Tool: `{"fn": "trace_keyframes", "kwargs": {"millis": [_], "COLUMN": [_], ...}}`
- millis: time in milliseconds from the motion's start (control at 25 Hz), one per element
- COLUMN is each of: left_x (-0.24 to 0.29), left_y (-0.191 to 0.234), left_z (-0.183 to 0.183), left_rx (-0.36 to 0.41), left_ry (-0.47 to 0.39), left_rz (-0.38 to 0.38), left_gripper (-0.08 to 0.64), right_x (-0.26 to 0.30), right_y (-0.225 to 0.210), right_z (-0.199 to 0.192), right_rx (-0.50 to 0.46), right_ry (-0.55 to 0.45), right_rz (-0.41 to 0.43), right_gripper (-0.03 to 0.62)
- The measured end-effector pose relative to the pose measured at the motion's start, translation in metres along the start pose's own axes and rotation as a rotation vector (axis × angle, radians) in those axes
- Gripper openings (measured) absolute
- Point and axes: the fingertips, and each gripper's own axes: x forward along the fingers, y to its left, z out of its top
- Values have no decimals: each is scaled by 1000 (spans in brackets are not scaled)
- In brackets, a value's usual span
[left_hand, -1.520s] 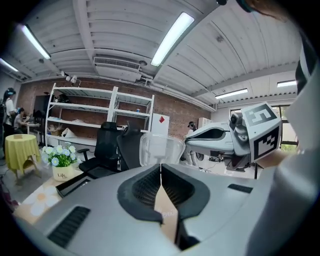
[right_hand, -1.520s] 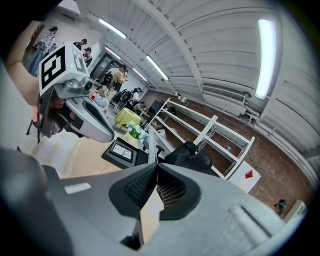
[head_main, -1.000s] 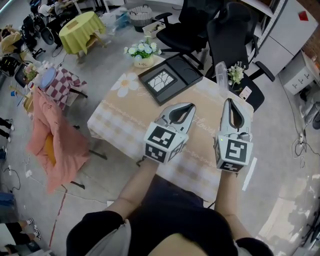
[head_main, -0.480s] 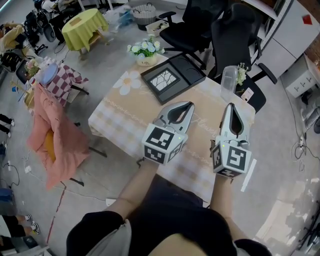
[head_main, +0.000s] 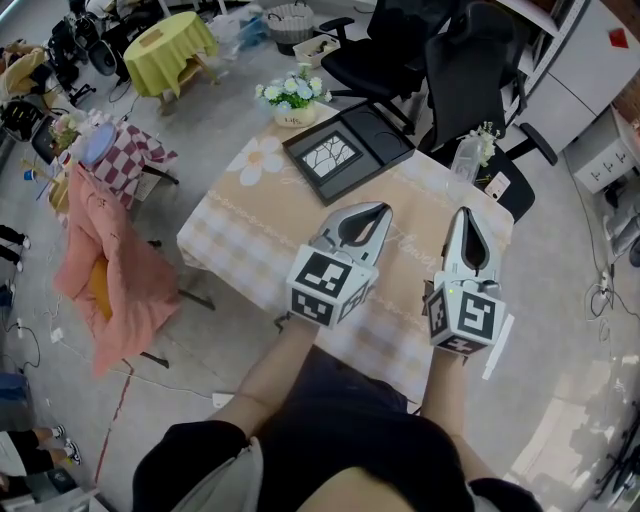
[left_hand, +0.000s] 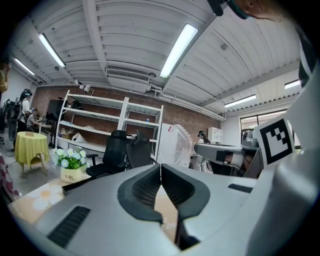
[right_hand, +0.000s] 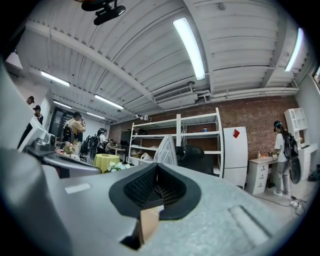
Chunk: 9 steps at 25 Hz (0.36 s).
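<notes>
Left gripper (head_main: 370, 210) hovers over the table (head_main: 250, 235), jaws pressed together, nothing between them. Right gripper (head_main: 464, 213) is level beside it, jaws likewise closed and empty. Dead ahead of the right jaws, apart, stands a clear plastic cup (right_hand: 166, 146). Ahead of the left jaws lies the black tray (head_main: 345, 150), with the flower pot (head_main: 292, 100) beyond it, leftward.

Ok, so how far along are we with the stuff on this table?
Done: nothing visible; the black tray, flower pot and clear cup sit on the table with no gripper touching them. In hand: nothing; the left gripper and right gripper are both shut and empty, above the table's near side. Left: all the handling, by these views.
</notes>
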Motion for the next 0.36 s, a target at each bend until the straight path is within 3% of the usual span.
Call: {"fn": "trace_keyframes", "kwargs": {"millis": [360], "left_x": [2], "left_y": [4], "left_z": [-2], "left_rx": [-2], "left_ry": [7], "left_rz": [-2], "left_gripper": [12], "right_x": [1], "right_y": [-2], "right_z": [-4], "right_rx": [6], "right_ry": [9], "right_rz": [0], "right_gripper": [5]}}
